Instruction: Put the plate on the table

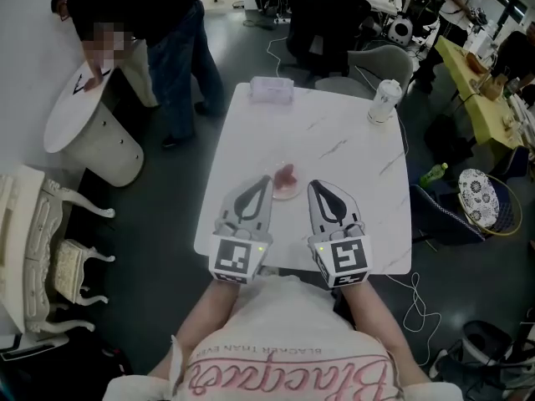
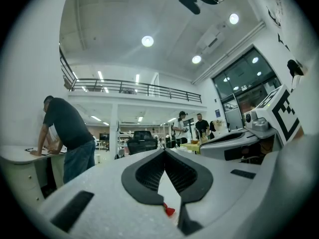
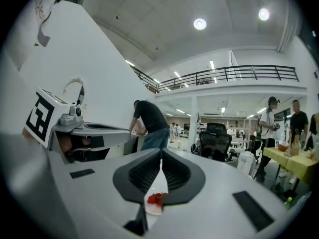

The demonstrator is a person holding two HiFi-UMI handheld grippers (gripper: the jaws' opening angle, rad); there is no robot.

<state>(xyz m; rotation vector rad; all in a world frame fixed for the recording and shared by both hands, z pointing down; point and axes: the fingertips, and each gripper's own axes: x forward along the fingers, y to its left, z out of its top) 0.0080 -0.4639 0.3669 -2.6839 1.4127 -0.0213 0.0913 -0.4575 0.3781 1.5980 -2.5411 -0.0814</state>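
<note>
A small white plate (image 1: 287,191) with a pink-red piece of food (image 1: 286,175) rests on the white marble table (image 1: 351,153), near its front edge. My left gripper (image 1: 267,180) lies just left of the plate and my right gripper (image 1: 312,185) just right of it; both are shut and empty, tips pointing away from me. In the right gripper view the plate (image 3: 154,207) with red berries (image 3: 156,198) shows below the closed jaws of the right gripper (image 3: 161,157). In the left gripper view, below the left gripper (image 2: 164,152), only a red bit (image 2: 170,211) shows.
A pale box (image 1: 272,90) sits at the table's far edge and a white lidded cup (image 1: 385,100) at its far right corner. A person (image 1: 142,15) leans over a round white table (image 1: 79,111) at the left. Chairs (image 1: 380,65) stand behind.
</note>
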